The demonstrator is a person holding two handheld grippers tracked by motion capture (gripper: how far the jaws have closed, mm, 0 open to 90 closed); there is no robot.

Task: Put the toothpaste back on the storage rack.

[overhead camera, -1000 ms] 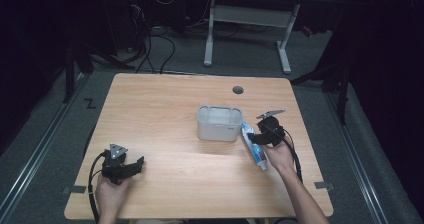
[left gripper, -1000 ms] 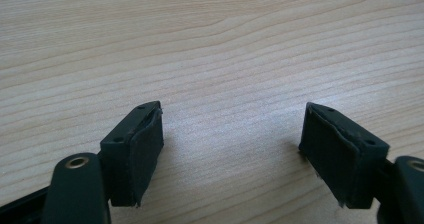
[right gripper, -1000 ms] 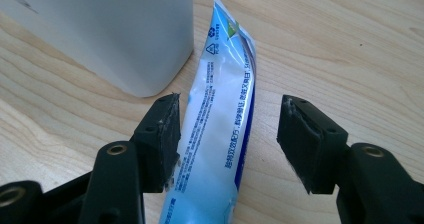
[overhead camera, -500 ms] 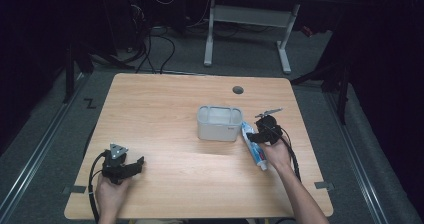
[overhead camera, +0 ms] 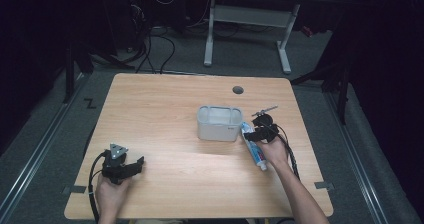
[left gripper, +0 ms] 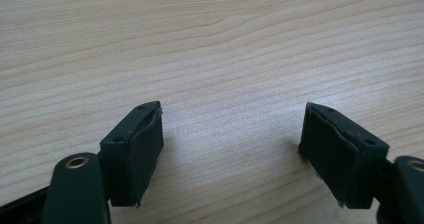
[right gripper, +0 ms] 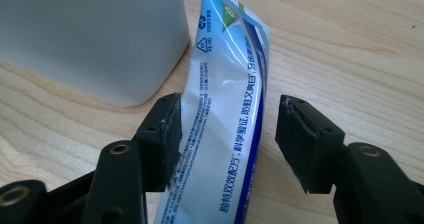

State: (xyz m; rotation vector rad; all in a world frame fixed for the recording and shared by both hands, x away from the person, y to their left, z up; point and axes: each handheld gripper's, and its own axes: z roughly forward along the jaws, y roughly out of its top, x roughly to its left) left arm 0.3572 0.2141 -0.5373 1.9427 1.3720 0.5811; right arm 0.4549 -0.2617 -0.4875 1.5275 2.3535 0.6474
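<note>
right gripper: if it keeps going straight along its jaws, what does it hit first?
Likely the toothpaste tube, already between the open right gripper jaws and lying on the table. The white bin sits off to one side.

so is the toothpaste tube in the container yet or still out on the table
Out. The toothpaste tube lies flat on the table beside the grey container, between the right gripper's open jaws.

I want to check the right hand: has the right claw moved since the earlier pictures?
Cannot tell. In the high view the right claw sits over the tube, beside the box, in nearly the same spot as before; any shift is too small to judge.
</note>
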